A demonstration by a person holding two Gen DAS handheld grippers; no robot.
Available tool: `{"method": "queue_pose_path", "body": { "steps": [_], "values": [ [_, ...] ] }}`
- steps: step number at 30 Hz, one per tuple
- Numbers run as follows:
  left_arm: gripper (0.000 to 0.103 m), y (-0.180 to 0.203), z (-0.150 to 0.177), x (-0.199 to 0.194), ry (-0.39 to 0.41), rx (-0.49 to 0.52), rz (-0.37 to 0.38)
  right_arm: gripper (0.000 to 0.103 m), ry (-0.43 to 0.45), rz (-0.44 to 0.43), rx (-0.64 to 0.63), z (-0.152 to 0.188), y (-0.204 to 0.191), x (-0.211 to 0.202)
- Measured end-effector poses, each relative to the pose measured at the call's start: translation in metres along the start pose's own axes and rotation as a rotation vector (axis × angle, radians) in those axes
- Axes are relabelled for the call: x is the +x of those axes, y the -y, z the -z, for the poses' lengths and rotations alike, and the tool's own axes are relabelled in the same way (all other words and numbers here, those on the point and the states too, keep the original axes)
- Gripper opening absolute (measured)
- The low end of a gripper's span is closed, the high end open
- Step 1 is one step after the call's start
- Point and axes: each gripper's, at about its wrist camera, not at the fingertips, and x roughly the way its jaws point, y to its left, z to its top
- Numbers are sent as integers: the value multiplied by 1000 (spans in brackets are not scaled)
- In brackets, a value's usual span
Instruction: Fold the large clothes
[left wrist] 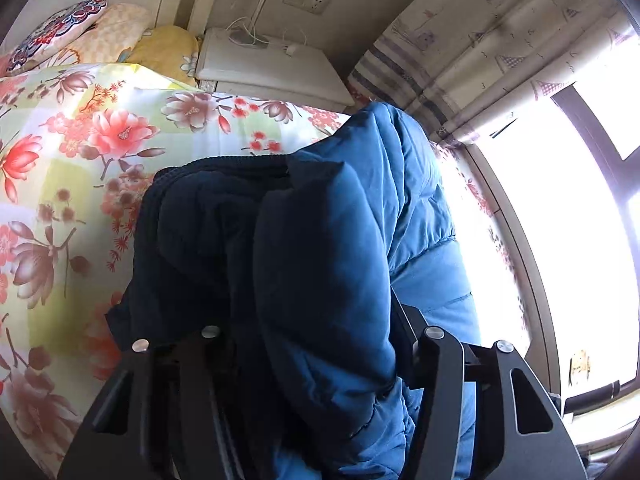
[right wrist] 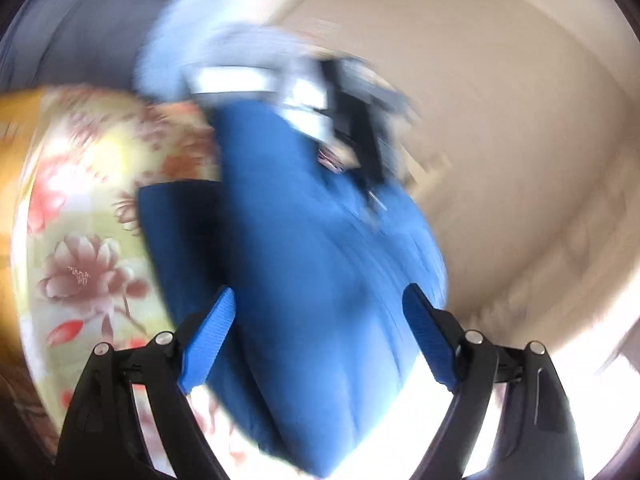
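Observation:
A blue padded jacket (left wrist: 332,280) lies on a floral bedsheet (left wrist: 80,152). In the left wrist view its bunched fabric, with a dark ribbed hem (left wrist: 188,216), fills the space between my left gripper's (left wrist: 304,320) arms and hides the fingertips; the gripper is shut on the jacket. In the blurred right wrist view the jacket (right wrist: 312,272) stretches ahead between my right gripper's (right wrist: 320,300) blue pads (right wrist: 208,344), which stand wide apart. The left gripper with the person's gloved hand (right wrist: 344,120) shows at the jacket's far end.
Pillows (left wrist: 100,36) lie at the head of the bed. A white bedside cabinet (left wrist: 268,64) with cables stands beyond it. A patterned curtain (left wrist: 480,40) and a bright window (left wrist: 560,220) are at the right. A beige wall (right wrist: 500,120) fills the right wrist view's right side.

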Motion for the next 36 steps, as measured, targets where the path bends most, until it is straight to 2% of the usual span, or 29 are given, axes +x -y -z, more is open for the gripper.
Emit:
{"method": "queue_pose_path", "body": {
  "steps": [2,4,6,8,10,14,16,18,19,20,22,24,25,27,29,31,34,36],
  "values": [
    [52,0,3,-3,2,8,-5,85,-69,-6,182,26,25,-4],
    [51,1,3,-4,5,14,-12,85,-121,8,221,39,29,-5],
    [49,6,7,-12,14,17,-18,85,-139,11,211,37,23,-5],
    [41,13,9,-19,40,27,-28,85,-148,25,174,33,15,2],
    [35,28,11,-35,83,67,-51,86,-234,101,90,37,2,21],
    [26,60,21,-81,207,179,-83,87,-283,125,30,41,-15,23],
    [26,47,24,-90,232,207,-76,85,-286,128,27,39,-17,20],
    [26,13,24,-70,189,137,-100,85,-311,95,69,46,-16,22],
    [26,-6,27,-48,140,116,-146,85,-315,77,95,48,-14,25],
    [29,-20,31,-34,127,118,-161,85,-321,59,107,48,-14,28],
    [29,-46,37,-31,164,65,-67,84,-310,35,102,44,-14,27],
    [29,-61,41,-35,185,10,6,73,-284,-58,121,39,-3,20],
    [30,-62,44,-35,192,12,9,72,-255,-109,144,38,3,11],
    [30,-58,47,-33,197,27,-5,72,-145,-238,269,30,22,-16],
    [30,-56,46,-33,200,30,-13,72,-52,-300,374,13,40,-28],
    [32,-60,44,-34,202,18,-10,72,13,-311,392,-9,47,-25],
    [41,-58,48,-40,205,21,-29,73,82,-303,420,-45,47,-2],
    [48,-57,51,-52,202,24,-52,75,40,-329,370,-60,26,29]
  ]
}}
